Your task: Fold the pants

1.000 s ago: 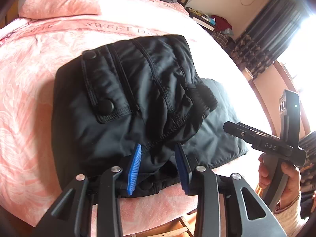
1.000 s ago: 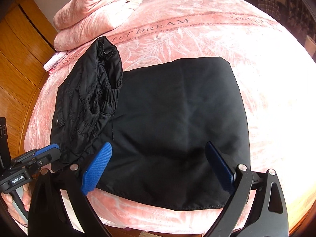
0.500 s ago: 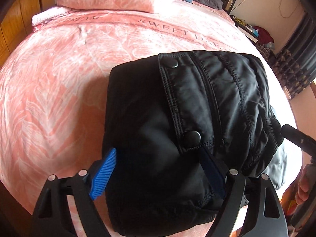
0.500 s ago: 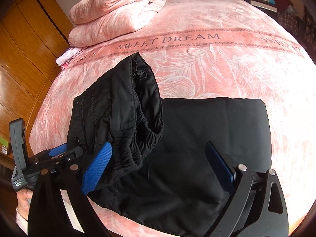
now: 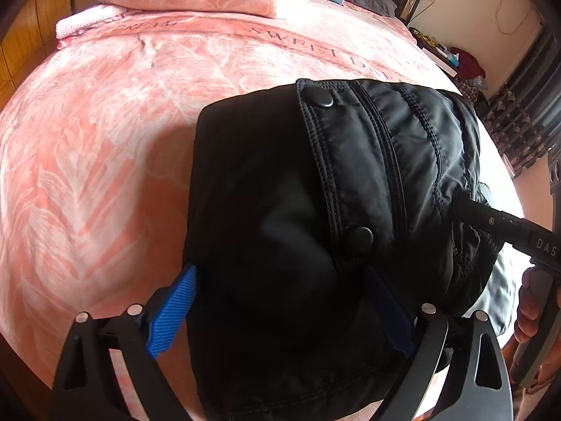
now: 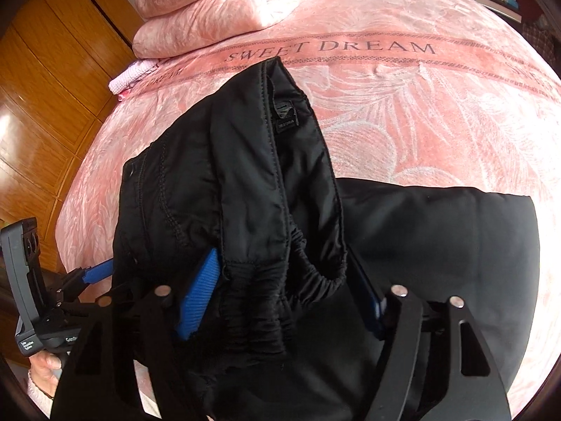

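Observation:
The black padded pants (image 5: 315, 210) lie partly folded on the pink bed, the waistband end with snap buttons lifted over the flat leg part (image 6: 455, 245). My left gripper (image 5: 280, 308) is wide open, its blue pads on either side of the lower fold of the pants. My right gripper (image 6: 284, 291) is open around the bunched elastic waistband (image 6: 280, 280), which sits between its pads. The right gripper's finger also shows in the left wrist view (image 5: 505, 224), pushed into the waistband. The left gripper shows at the left of the right wrist view (image 6: 94, 273).
The pink bedspread (image 5: 122, 140) reads "SWEET DREAM". A folded pink quilt (image 6: 224, 10) and a small pink cloth (image 6: 129, 77) lie at the bed's head. A wooden wardrobe (image 6: 52, 87) stands on the left. A cluttered side table (image 5: 448, 56) and curtains are at the right.
The left gripper opened wide and let the pants go. The right gripper moved in onto the waistband and narrowed around it. The waistband fold rose higher over the leg part.

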The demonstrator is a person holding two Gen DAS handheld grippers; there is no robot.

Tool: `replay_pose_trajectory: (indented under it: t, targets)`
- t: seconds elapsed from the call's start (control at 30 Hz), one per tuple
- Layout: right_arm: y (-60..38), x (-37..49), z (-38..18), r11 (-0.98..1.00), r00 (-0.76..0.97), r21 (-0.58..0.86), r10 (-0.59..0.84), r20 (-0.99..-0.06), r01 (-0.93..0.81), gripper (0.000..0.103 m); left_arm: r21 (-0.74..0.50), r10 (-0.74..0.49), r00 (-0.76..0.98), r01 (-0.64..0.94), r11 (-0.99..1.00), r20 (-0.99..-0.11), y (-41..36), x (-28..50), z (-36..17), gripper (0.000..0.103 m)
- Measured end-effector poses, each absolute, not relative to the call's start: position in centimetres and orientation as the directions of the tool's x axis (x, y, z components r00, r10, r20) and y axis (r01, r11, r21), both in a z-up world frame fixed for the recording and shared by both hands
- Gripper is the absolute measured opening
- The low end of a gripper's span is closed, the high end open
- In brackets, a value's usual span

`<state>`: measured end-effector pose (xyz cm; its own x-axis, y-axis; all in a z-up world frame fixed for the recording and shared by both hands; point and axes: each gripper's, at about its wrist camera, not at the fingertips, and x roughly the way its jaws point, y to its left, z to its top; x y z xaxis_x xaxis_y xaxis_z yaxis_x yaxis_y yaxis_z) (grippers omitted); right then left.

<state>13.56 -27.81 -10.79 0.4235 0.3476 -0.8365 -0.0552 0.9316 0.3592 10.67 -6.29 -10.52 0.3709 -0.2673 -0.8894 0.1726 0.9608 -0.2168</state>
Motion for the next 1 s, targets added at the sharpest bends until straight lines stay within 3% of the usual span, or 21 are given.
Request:
replay_pose_trajectory:
  t: [0.17, 0.27, 0.67, 1.0]
  targets:
    - [-27.9, 13.2, -10.2, 0.926, 0.435, 0.367, 0.366, -0.823, -0.086, 0.030, -0.221, -0.272, 0.367, 0.175, 0.959, -0.890, -6.5, 10.4, -10.4, 0.095]
    - [-27.7, 12.7, -9.6, 0.929, 0.451, 0.352, 0.363, -0.815, -0.111, 0.025, -0.229, -0.277, 0.364, 0.170, 0.959, -0.889, -6.5, 10.4, -10.3, 0.095]
    - [-28.6, 10.1, -4.5, 0.889, 0.530, 0.430, 0.442, -0.723, -0.156, 0.020, -0.332, -0.358, 0.373, 0.135, 0.934, -0.856, -4.7, 8.8, -7.9, 0.094]
    - [-32.4, 6.4, -1.8, 0.892, 0.597, 0.429, 0.421, -0.683, -0.139, 0.020, -0.316, -0.380, 0.404, 0.218, 0.923, -0.832, -6.3, 7.9, -4.9, 0.094]
